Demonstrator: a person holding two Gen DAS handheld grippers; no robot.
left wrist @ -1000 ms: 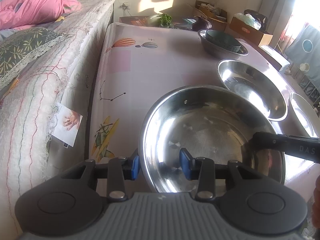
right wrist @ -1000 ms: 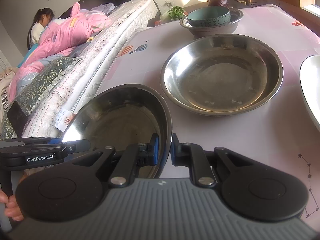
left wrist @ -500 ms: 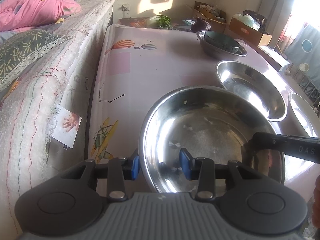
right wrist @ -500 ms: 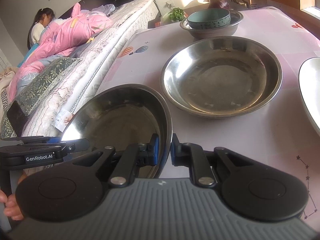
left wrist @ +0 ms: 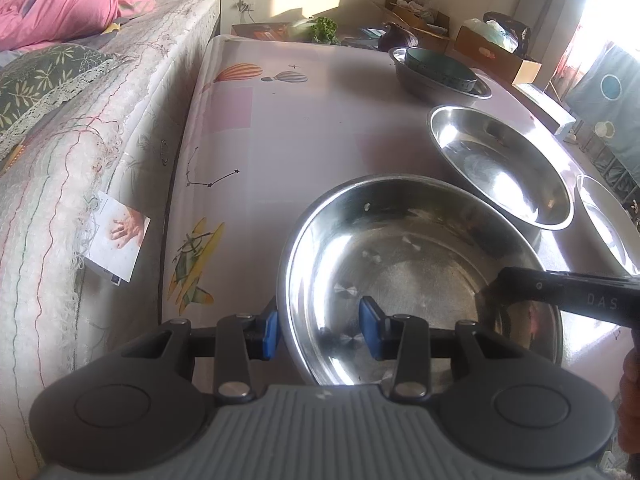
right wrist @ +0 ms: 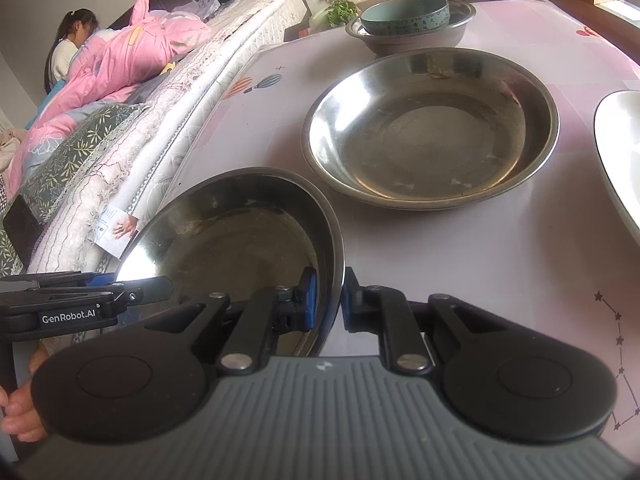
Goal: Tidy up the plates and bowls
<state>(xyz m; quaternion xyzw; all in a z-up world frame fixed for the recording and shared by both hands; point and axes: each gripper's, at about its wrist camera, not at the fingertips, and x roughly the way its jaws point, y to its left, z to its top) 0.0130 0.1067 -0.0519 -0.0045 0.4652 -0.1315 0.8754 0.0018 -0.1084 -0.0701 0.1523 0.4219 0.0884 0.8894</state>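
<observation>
Stainless-steel near bowl (left wrist: 420, 276), shallow and wide, at the near left part of the table (left wrist: 288, 128); left gripper (left wrist: 318, 330) straddles its left rim, one blue pad outside the wall and one inside, with a visible gap around the rim, so the fingers stand fairly wide and not clamped; right gripper (right wrist: 328, 298) takes the opposite rim, its fingers narrow, one pad inside and one outside, closed onto the metal. Bowl interior is empty, bright on the left wall, dull and faintly scuffed on the floor. Second steel bowl (right wrist: 432, 128) lies just beyond and apart from it, also empty; farther back a teal bowl (right wrist: 404, 14) sits nested in a smaller steel basin (right wrist: 412, 40); a white plate (right wrist: 620, 152) is cut by the right frame edge. Table's left edge runs along a mattress (left wrist: 100, 128); bare printed tablecloth lies left of the bowls.
</observation>
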